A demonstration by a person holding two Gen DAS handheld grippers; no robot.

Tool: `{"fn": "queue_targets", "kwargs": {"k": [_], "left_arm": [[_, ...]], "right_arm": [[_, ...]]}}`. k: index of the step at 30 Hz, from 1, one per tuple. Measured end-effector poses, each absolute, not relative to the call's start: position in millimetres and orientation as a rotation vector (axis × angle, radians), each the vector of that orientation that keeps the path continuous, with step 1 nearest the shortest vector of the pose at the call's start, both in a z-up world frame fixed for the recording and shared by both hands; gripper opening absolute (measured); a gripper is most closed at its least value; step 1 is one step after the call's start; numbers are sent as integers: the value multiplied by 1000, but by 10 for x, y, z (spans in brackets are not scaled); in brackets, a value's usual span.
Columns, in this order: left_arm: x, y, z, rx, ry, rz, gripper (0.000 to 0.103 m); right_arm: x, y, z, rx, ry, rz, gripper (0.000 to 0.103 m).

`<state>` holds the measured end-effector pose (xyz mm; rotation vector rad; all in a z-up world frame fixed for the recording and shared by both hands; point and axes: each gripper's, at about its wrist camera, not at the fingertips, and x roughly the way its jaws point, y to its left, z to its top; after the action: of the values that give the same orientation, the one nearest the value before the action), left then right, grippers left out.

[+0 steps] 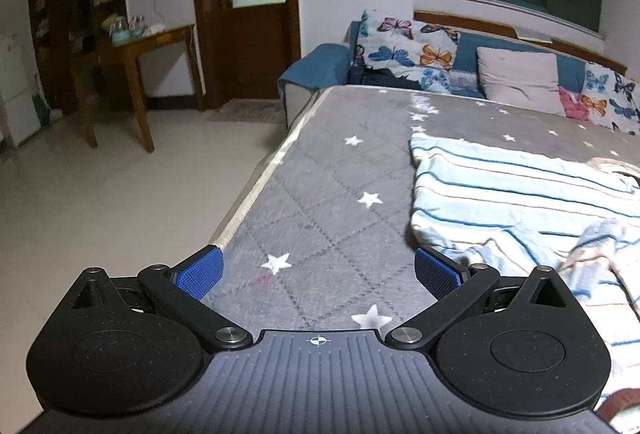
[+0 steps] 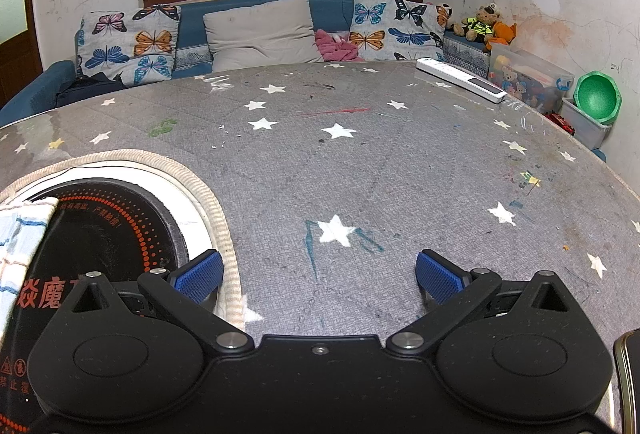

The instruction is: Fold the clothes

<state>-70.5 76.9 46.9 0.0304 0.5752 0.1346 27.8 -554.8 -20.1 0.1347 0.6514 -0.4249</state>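
Both claws gape wide, holding nothing: left claw (image 1: 318, 270) and right claw (image 2: 319, 272) above the counter (image 1: 320, 170). The striped garment (image 1: 520, 194) lies on the counter, just right of the left claw.

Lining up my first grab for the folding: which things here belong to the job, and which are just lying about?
For the job:
striped garment
left gripper, open, empty
right gripper, open, empty
table

Lying about:
induction cooktop
white remote
butterfly cushions
stuffed toys
toy bin
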Motion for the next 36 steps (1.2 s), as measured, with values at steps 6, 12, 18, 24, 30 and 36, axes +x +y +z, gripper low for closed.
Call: {"fn": "queue_targets", "kwargs": {"k": [6, 12, 18, 24, 30, 36], "left_arm": [[-835, 732, 519, 64, 558, 145, 103], [-860, 790, 545, 97, 548, 149, 103], [-845, 695, 514, 106, 549, 92, 103], [-840, 517, 480, 134, 550, 11, 103], [-887, 375, 493, 155, 549, -41, 103], [-902, 298, 498, 169, 554, -41, 103]], "right_arm": [[279, -5547, -201, 135, 651, -425, 103], [279, -5547, -201, 135, 651, -425, 103], [281, -5546, -202, 135, 651, -425, 103], [281, -5545, -202, 135, 651, -425, 103], [280, -5546, -203, 135, 651, -425, 103], [280, -5546, -203, 135, 651, -425, 103]]}}
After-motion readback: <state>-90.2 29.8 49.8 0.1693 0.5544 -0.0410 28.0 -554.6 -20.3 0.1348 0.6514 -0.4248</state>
